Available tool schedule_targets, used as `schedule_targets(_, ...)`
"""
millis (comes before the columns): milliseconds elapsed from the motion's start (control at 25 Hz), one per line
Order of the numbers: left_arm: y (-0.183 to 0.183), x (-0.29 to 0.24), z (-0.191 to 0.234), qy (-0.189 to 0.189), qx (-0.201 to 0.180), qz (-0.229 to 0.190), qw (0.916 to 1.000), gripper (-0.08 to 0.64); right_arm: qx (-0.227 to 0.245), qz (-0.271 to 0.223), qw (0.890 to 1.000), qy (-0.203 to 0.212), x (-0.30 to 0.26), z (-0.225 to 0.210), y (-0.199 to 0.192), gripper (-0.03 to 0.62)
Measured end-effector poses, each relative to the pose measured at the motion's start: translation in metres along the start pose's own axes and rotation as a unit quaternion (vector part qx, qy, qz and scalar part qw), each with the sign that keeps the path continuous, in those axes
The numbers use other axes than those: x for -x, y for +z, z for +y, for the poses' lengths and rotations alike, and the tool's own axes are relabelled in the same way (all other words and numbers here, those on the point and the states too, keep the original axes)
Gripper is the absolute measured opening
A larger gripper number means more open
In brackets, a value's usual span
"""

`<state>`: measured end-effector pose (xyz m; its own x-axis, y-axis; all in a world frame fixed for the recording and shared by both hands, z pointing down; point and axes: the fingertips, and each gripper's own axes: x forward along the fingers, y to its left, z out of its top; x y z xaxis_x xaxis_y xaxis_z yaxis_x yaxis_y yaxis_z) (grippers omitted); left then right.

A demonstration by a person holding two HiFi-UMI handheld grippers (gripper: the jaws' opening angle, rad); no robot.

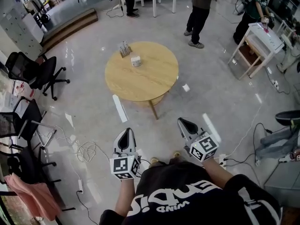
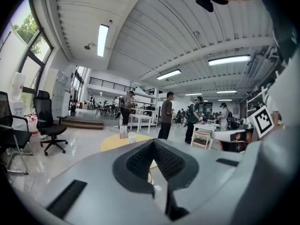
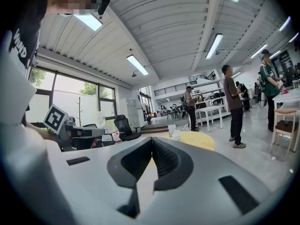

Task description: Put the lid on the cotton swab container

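A round wooden table stands a few steps ahead of me. On its far left part stands a small clear container with sticks upright in it, and a small white round piece lies just beside it; I cannot tell which is the lid. My left gripper and right gripper are held close to my body, far from the table, jaws shut with nothing between them. The left gripper view shows the closed fingertips and the container in the distance. In the right gripper view the container is also far off.
Black office chairs stand at the left, with cables on the floor near my feet. Three people stand beyond the table, one of them close to it. A white desk is at the right and a low step at the back left.
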<state>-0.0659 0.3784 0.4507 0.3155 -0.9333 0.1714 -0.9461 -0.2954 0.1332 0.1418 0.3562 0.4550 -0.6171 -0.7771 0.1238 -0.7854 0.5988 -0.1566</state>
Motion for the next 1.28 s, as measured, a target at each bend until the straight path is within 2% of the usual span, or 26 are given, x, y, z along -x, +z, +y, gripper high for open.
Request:
schedule_targets(80, 0.001, 0.001, 0.004, -0.008, -0.008, -0.001, 0.9999, 0.011, 0.002, -0.003, 1.0, -0.003, -0.002, 0.005, -0.001, 0.003)
schedule_targets(240, -0.001, 0.003, 0.012, -0.027, 0.003, -0.01, 0.9996, 0.011, 0.008, -0.015, 1.0, -0.008, -0.007, 0.013, -0.005, 0.002)
schedule_targets(400, -0.004, 0.002, 0.019, -0.044, -0.002, -0.007, 0.999, 0.011, 0.007, -0.013, 1.0, -0.016, -0.011, 0.027, -0.011, 0.003)
schedule_targets(560, -0.007, 0.0, 0.022, -0.05, 0.007, -0.007, 0.9987, 0.011, 0.005, -0.01, 1.0, -0.015, -0.013, 0.033, -0.011, 0.003)
schedule_targets(880, -0.006, -0.02, 0.031, -0.052, 0.015, -0.01, 0.9985, 0.011, 0.005, -0.015, 1.0, -0.021, -0.028, 0.021, -0.004, 0.003)
schedule_targets(1280, 0.006, -0.064, 0.041, -0.052, 0.006, -0.013, 0.9985, 0.009, 0.002, -0.023, 1.0, -0.02, -0.059, -0.012, 0.0, 0.003)
